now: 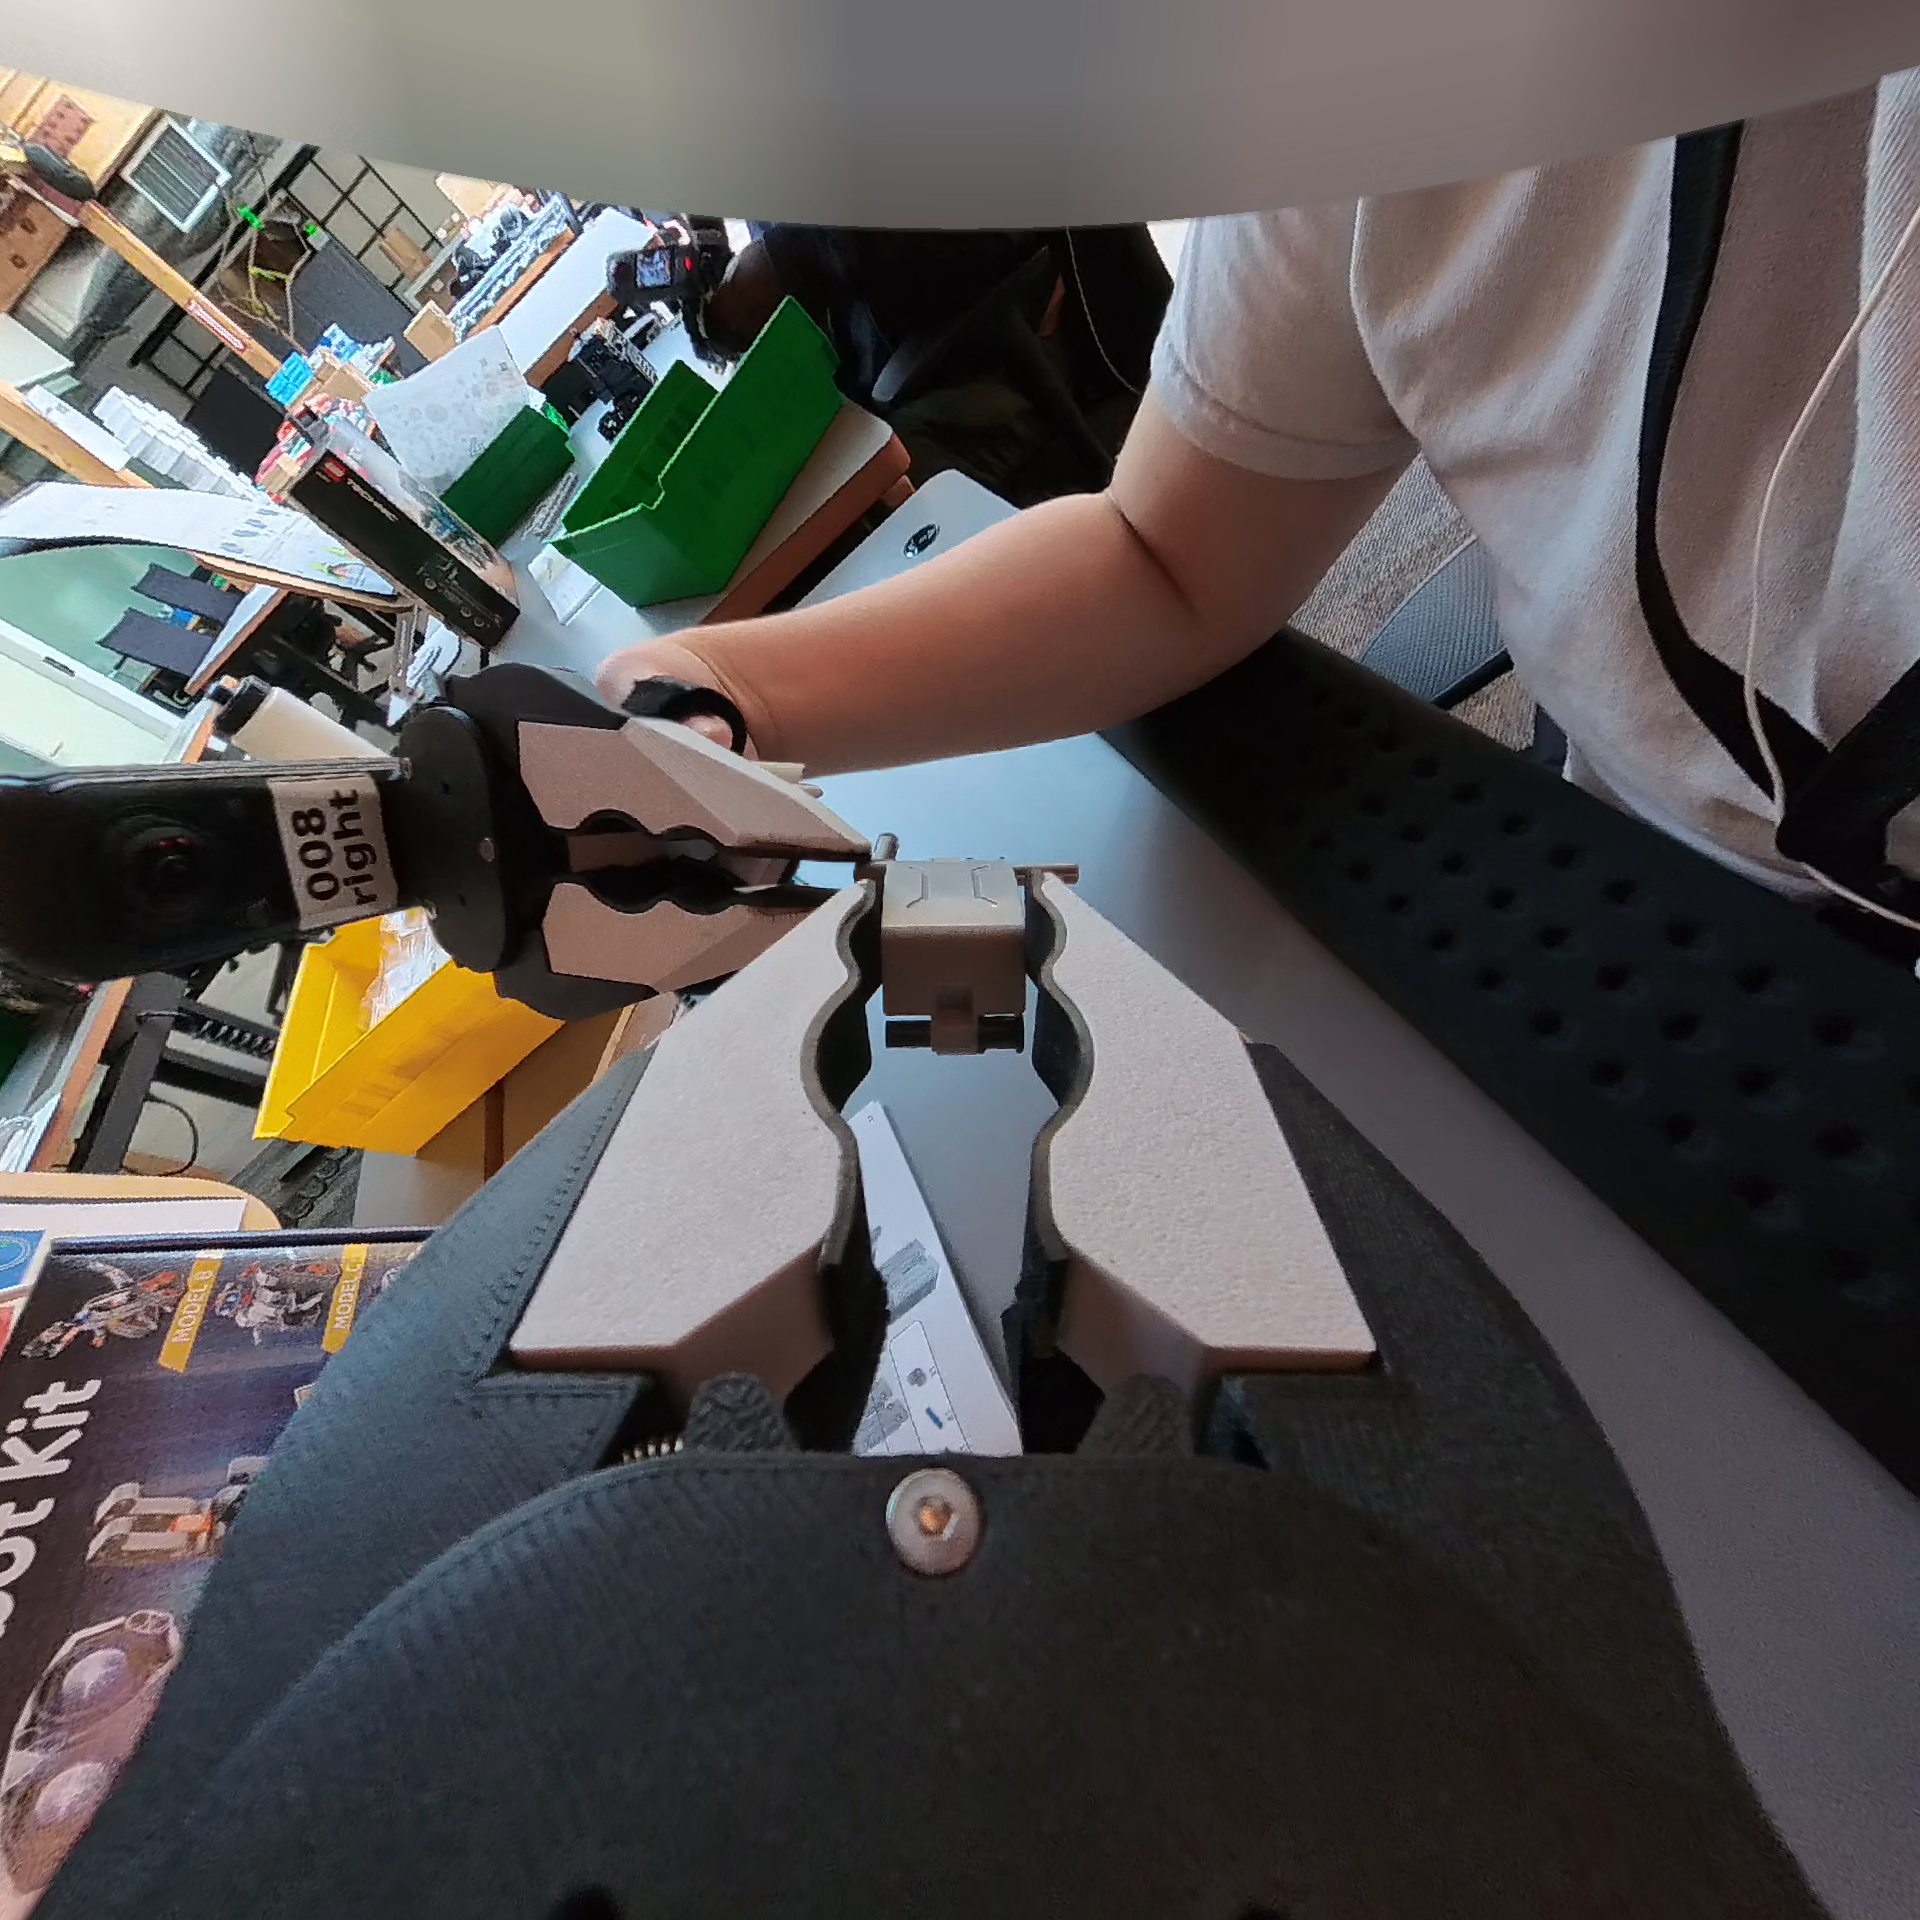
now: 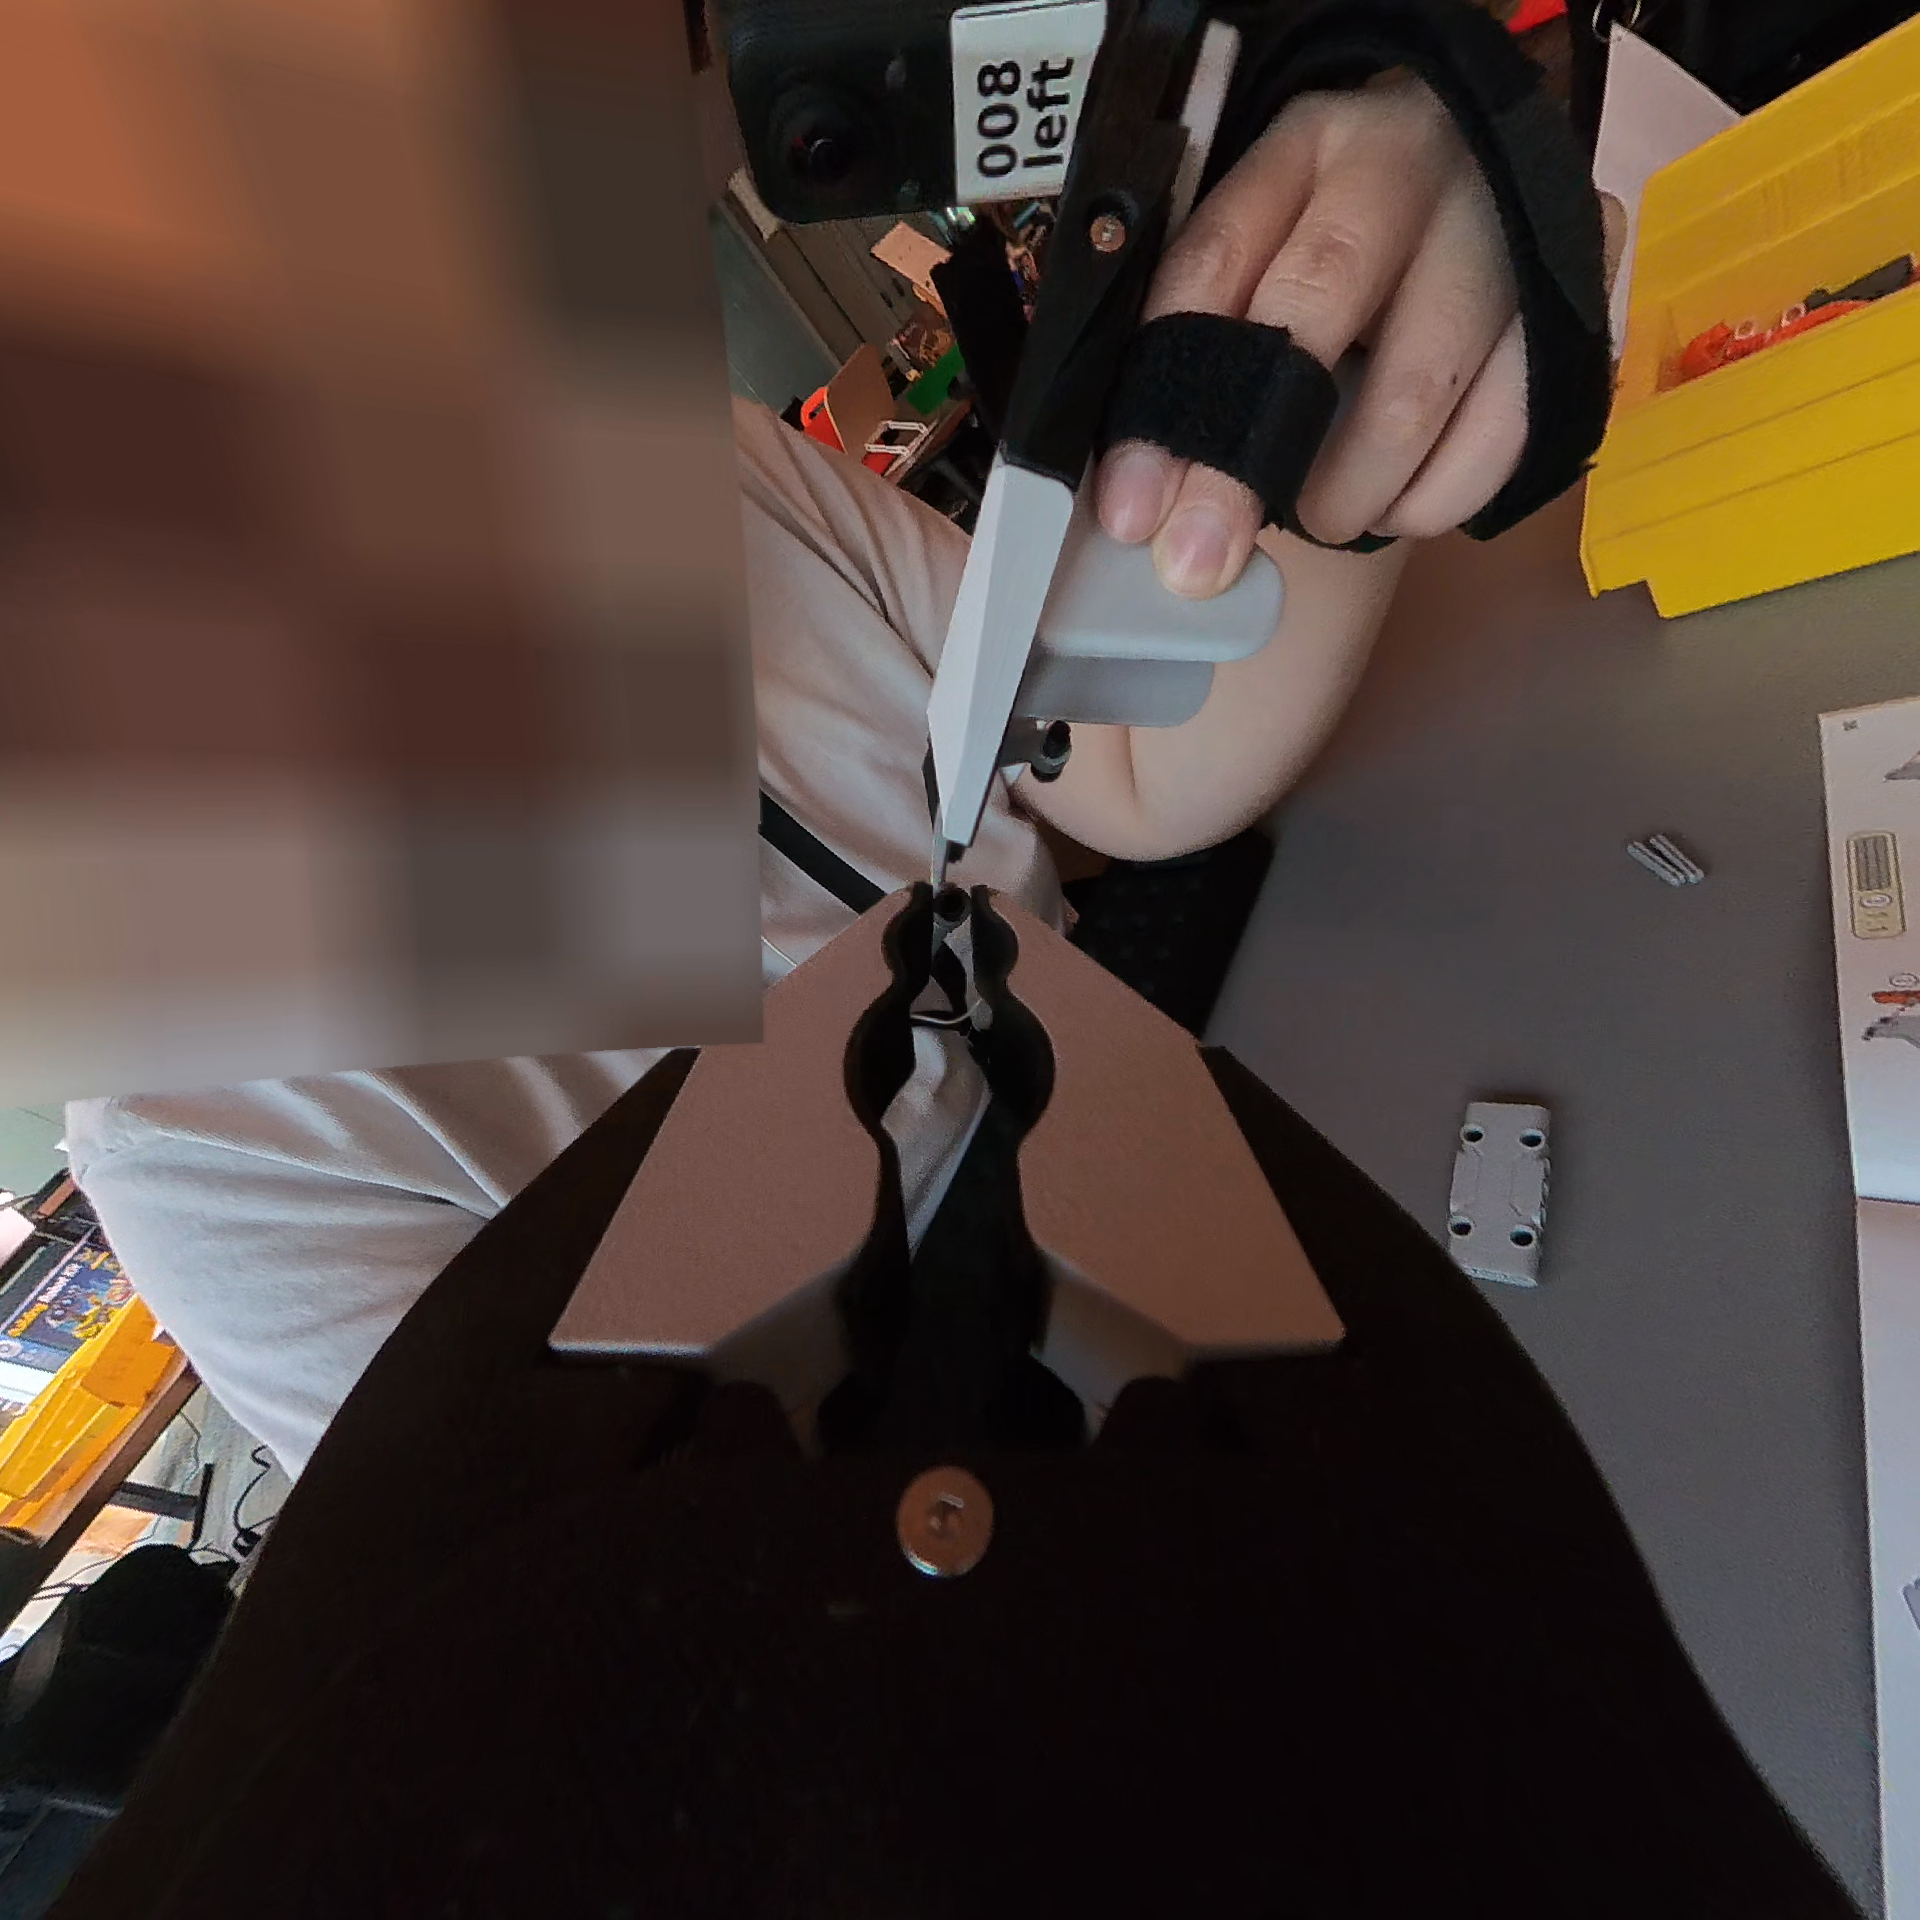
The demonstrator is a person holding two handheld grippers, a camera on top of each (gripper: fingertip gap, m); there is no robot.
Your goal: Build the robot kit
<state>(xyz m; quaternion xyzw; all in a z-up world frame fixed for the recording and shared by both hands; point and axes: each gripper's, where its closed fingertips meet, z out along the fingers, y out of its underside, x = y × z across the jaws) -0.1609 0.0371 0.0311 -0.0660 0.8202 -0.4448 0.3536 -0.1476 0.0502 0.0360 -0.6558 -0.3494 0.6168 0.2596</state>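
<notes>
Left wrist view shows the left gripper (image 1: 951, 904) with its pale fingers (image 1: 717, 1122) clamped on a grey building-block piece (image 1: 951, 935), held above the grey bench (image 1: 1299, 1091). A thin dark axle (image 1: 1049, 871) runs through the top of that piece and sticks out on both sides. Under the fingers lies a printed instruction sheet (image 1: 925, 1330), and at the near left corner sits a dark kit box (image 1: 156, 1455). Just beyond, the right gripper (image 1: 847, 871) comes in from the left, its fingers nearly together and pinching the left end of the axle. A person's bare forearm (image 1: 1018, 644) reaches across behind it. Farther off stand a yellow bin (image 1: 364, 1049) and green bins (image 1: 717, 468).

Right wrist view shows the right gripper (image 2: 951, 902) narrowed on the small dark axle end (image 2: 952, 909). The left gripper (image 2: 961, 831) hangs down from above, edge-on, gripped by a hand (image 2: 1351, 343) with a black strap round one finger. On the bench (image 2: 1455, 1558) to the right lie a second grey block piece (image 2: 1501, 1195), loose and well apart from both grippers, a small grey ridged part (image 2: 1665, 860) farther on, the instruction sheet (image 2: 1881, 987) at the right edge, and a yellow bin (image 2: 1766, 364) holding orange parts (image 2: 1745, 343).
</notes>
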